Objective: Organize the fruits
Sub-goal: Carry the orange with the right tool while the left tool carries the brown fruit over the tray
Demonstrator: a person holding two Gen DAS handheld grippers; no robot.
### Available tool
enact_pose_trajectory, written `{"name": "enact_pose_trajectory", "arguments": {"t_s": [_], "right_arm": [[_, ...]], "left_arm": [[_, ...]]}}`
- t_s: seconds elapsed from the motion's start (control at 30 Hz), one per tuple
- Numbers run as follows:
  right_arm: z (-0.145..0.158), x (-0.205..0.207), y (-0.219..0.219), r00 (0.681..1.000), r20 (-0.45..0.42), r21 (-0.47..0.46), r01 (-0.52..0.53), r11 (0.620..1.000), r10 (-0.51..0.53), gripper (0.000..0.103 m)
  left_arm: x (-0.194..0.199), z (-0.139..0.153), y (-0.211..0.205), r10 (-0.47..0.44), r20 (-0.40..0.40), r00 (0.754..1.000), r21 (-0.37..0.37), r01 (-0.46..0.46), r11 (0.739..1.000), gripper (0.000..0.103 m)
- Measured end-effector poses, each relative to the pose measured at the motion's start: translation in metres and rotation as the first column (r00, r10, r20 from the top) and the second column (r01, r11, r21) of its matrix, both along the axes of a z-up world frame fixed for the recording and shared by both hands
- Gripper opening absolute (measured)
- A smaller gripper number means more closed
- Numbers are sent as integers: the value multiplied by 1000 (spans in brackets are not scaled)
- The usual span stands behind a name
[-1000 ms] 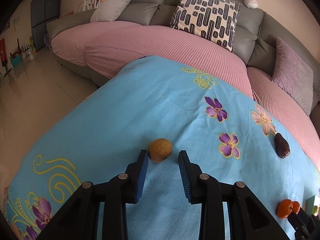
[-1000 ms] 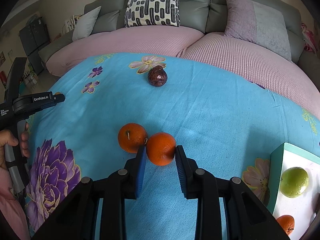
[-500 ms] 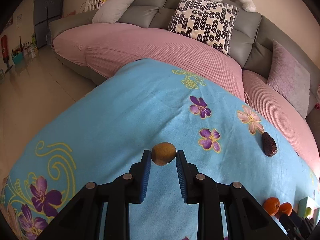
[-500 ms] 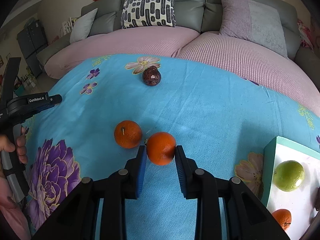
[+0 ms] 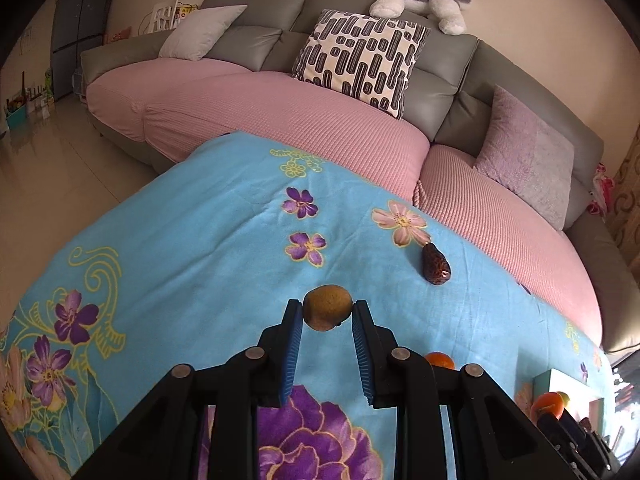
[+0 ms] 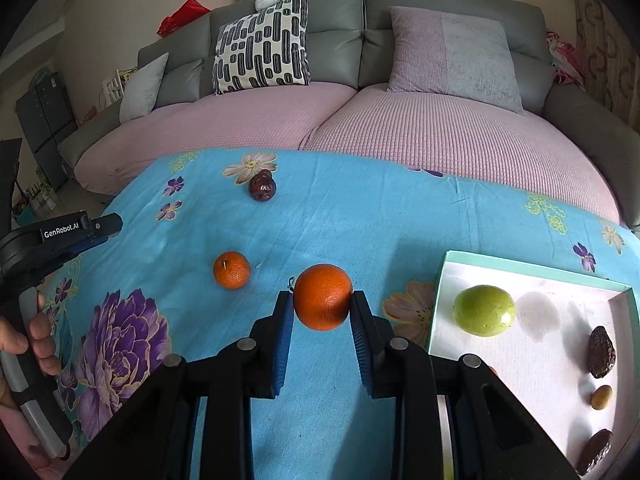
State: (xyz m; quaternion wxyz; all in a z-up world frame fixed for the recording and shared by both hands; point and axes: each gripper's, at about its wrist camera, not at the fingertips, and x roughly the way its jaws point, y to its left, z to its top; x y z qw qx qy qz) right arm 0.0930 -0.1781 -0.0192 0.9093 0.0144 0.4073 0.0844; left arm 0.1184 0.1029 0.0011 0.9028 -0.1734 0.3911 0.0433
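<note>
Left gripper (image 5: 328, 314) clenched on brown kiwi (image 5: 328, 307); right gripper (image 6: 322, 307) clenched on orange (image 6: 322, 296). Second orange (image 6: 231, 269) lay left; tray (image 6: 532, 270) right.

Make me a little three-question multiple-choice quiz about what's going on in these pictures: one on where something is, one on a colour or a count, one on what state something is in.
1. Where does the green fruit lie?
A. In the white tray
B. On the sofa
C. Between gripper fingers

2. How many oranges lie loose on the blue cloth, outside the tray and ungripped?
A. None
B. One
C. Three

3. What is the left gripper doing?
A. Standing wide open
B. Shut on nothing
C. Shut on the brown fruit

Answers:
1 A, the green fruit sits inside the tray's teal rim.
2 B, only the small orange rests there; the large orange is clamped in the right gripper.
3 C, both blue pads press the brown fruit's sides.
</note>
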Motion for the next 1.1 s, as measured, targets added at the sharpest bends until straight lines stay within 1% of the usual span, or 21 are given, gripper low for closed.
{"name": "enact_pose_trajectory", "arguments": {"t_s": [0.07,0.13,0.33,0.47,0.57,0.67,0.83,1.1], "right_arm": [[6,-10,-10,1000,5,3,26,1000,-26,30],[11,-17,-21,999,7,14,52,999,-52,30],[23,-37,-56,991,26,29,128,991,-129,30],[28,-46,-77,985,42,58,162,985,-165,30],[25,-48,-91,980,33,52,194,980,-195,30],[22,-50,-106,972,21,53,233,971,-235,30],[18,-56,-135,950,8,37,312,949,-312,30],[14,-71,-182,896,-9,13,445,896,-445,30]], "left_arm": [[-5,4,-15,-37,16,999,4,37,999,27],[-9,9,-29,-83,37,996,32,82,996,27],[-11,17,-61,-150,45,988,93,146,985,27],[-16,16,-88,-210,35,977,128,204,971,27],[-20,15,-113,-270,30,962,146,263,954,27],[-25,13,-140,-337,25,941,162,329,930,27],[-39,14,-182,-450,21,893,179,440,880,27],[-63,13,-234,-583,11,813,196,570,798,27]]}}
